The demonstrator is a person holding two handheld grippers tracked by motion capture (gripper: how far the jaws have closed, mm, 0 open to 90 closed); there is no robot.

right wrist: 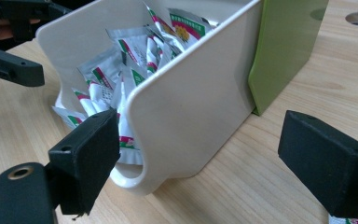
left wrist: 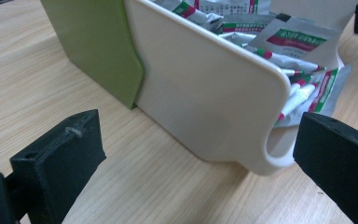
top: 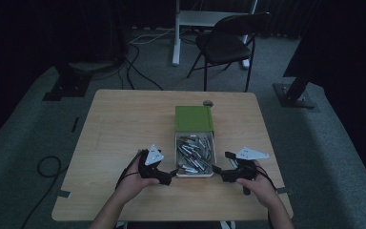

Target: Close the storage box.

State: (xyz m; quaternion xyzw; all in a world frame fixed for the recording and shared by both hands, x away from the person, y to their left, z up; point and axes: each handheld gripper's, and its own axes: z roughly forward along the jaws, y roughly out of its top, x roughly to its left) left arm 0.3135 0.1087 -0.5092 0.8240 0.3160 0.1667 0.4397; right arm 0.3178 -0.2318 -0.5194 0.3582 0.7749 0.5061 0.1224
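We see the white tray of foil sachets pulled partway out of its green sleeve near the bench front edge. Our left gripper and right gripper flank its near corners, fingers apart, holding nothing.

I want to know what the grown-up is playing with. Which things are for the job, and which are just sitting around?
For the job, I think:
- white plastic drawer full of small silver foil packets
- green box sleeve it slides out of
- left tool, open
- right tool, open

Just sitting around:
- black folding chair
- black cables on the floor
- wooden table
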